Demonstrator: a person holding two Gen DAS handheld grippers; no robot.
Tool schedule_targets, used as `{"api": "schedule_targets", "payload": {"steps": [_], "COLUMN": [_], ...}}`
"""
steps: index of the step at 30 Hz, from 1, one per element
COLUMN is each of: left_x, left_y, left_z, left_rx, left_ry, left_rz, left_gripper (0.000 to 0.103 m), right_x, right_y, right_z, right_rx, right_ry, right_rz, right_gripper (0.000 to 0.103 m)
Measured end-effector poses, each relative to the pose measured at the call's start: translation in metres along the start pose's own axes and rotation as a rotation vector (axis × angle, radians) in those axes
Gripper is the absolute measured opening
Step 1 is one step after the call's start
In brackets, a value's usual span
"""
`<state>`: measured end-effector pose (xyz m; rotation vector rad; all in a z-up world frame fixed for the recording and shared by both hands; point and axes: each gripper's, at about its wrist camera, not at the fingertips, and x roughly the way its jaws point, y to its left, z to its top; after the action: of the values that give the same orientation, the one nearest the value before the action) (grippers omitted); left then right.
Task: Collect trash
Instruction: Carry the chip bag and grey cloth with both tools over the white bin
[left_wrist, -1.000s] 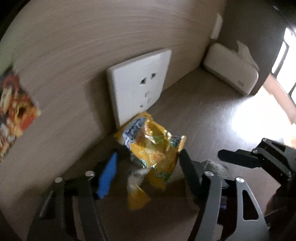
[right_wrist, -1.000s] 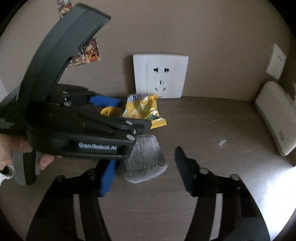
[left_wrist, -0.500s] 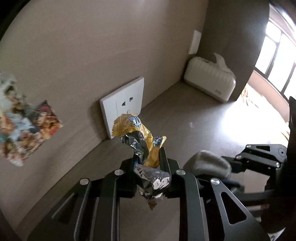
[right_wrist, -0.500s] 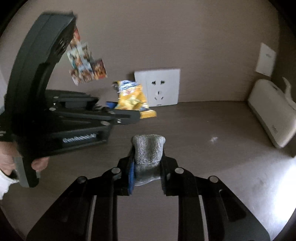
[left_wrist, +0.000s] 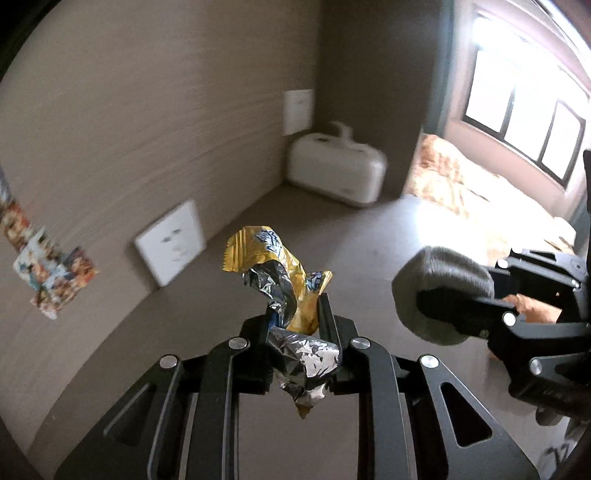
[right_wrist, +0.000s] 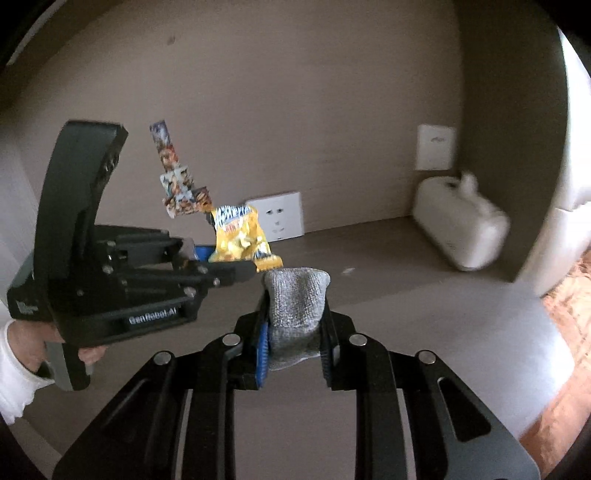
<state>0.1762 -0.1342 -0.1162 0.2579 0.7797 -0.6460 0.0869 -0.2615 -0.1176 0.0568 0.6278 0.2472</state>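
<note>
My left gripper (left_wrist: 295, 317) is shut on a crumpled yellow snack wrapper (left_wrist: 280, 269) with a silver foil inside, held in the air above the brown table (left_wrist: 332, 221). The wrapper also shows in the right wrist view (right_wrist: 240, 236), at the tip of the left gripper (right_wrist: 221, 271). My right gripper (right_wrist: 295, 328) is shut on a grey cloth (right_wrist: 297, 306), lifted off the table. In the left wrist view the cloth (left_wrist: 436, 280) sits at the right in the right gripper (left_wrist: 443, 314).
A white wall socket (right_wrist: 277, 216) sits low on the back wall. A white tissue box (right_wrist: 458, 229) stands in the far right corner. Colourful stickers (right_wrist: 177, 184) hang on the wall. A patterned bed cover (left_wrist: 461, 192) lies beyond the table's right edge.
Both grippers closed, the left on the wrapper and the right on the cloth, then lifted them off the table and drew back from the wall.
</note>
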Motion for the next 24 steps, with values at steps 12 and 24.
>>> {"api": "schedule_targets", "payload": {"steps": [12, 24], "left_x": [-0.021, -0.01], "left_y": [-0.158, -0.272], "left_z": [-0.01, -0.038], "left_rx": [0.155, 0.298], "left_ry": [-0.008, 0.052], "left_rz": [-0.171, -0.295], "left_gripper": [0.02, 0.02], "right_x": [-0.137, -0.203], "right_y": [-0.054, -0.095], "right_z": [-0.064, -0.134], "right_rx": [0.092, 0.215], "right_ry": [-0.024, -0.002], "right_rz": [-0.19, -0.316], "right_gripper": [0.023, 0.023]}}
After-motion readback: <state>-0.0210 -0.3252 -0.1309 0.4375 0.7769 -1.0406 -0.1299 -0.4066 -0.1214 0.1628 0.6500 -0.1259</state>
